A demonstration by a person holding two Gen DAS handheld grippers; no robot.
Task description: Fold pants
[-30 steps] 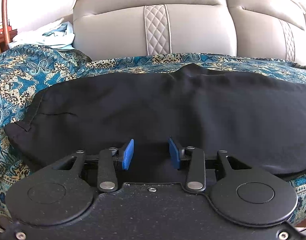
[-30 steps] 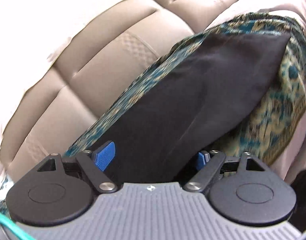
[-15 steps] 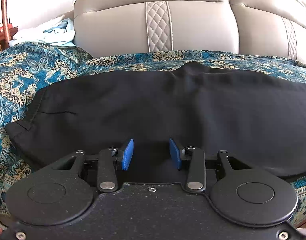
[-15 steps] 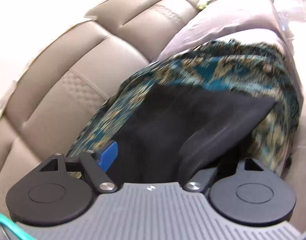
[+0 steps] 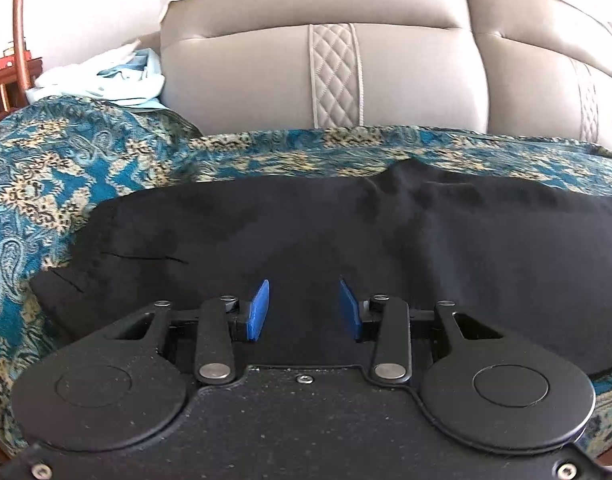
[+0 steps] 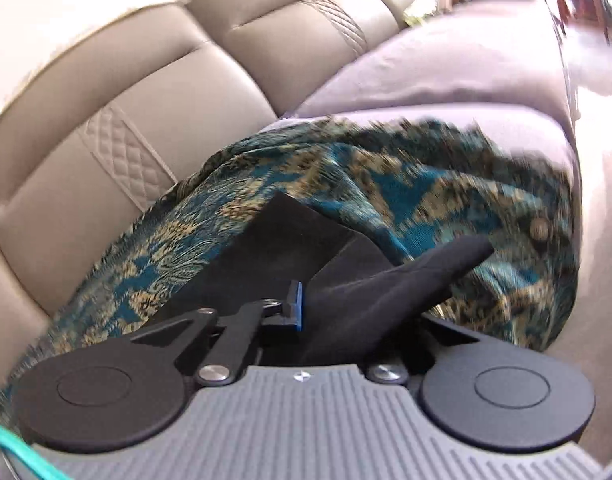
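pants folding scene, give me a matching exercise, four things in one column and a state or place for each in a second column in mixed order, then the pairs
Column 1
1. left gripper
2. right gripper
3. black pants
4. patterned teal cloth

Column 2
A. spread over the sofa seat, under the garment
B. jaws apart, hovering over dark fabric
C. closed on a bunched fold of fabric
D. lying flat at one end, lifted at the other

Pairs: 1-B, 2-C, 3-D, 4-A
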